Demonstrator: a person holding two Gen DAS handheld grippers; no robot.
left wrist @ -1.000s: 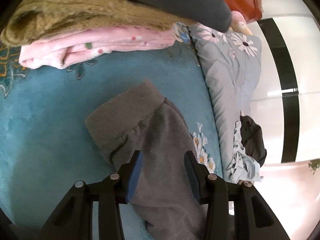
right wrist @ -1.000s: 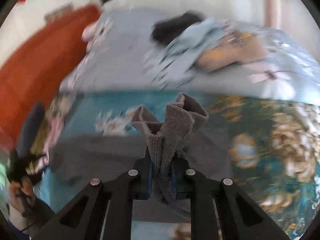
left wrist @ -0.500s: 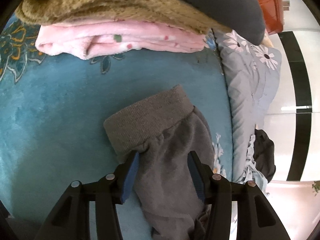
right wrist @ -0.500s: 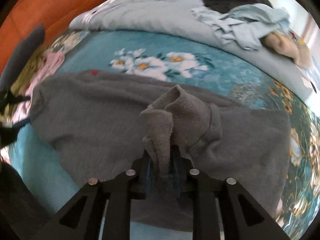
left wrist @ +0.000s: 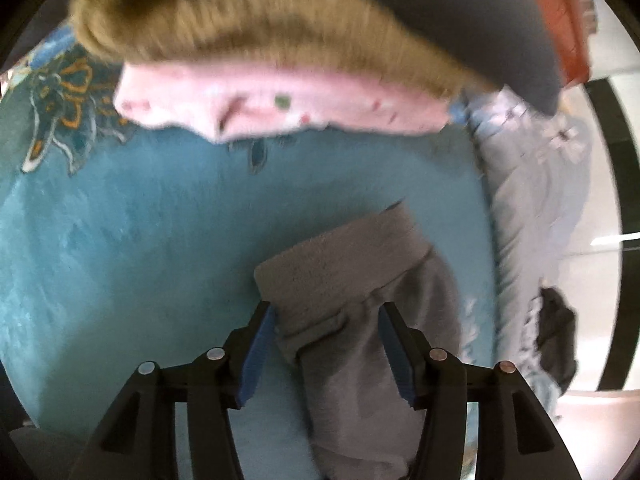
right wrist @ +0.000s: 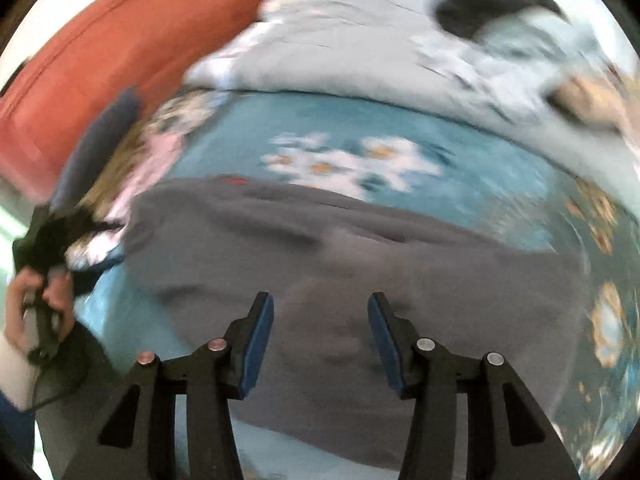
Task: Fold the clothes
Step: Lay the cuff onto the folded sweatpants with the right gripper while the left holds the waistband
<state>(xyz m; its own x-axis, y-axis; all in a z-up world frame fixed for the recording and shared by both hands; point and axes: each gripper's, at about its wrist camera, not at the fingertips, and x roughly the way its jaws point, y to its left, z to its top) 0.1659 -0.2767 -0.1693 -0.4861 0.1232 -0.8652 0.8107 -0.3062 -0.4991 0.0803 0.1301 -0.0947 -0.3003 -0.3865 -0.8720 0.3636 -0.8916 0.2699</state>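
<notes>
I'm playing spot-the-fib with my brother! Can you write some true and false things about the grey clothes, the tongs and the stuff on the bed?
1. The right tongs are pinching the grey garment. False: they are open above it.
2. The left tongs are open around the garment's ribbed cuff end. True.
3. The bedspread is red. False: it is teal with flowers.
4. A pink folded cloth lies under a tan fuzzy one. True.
</notes>
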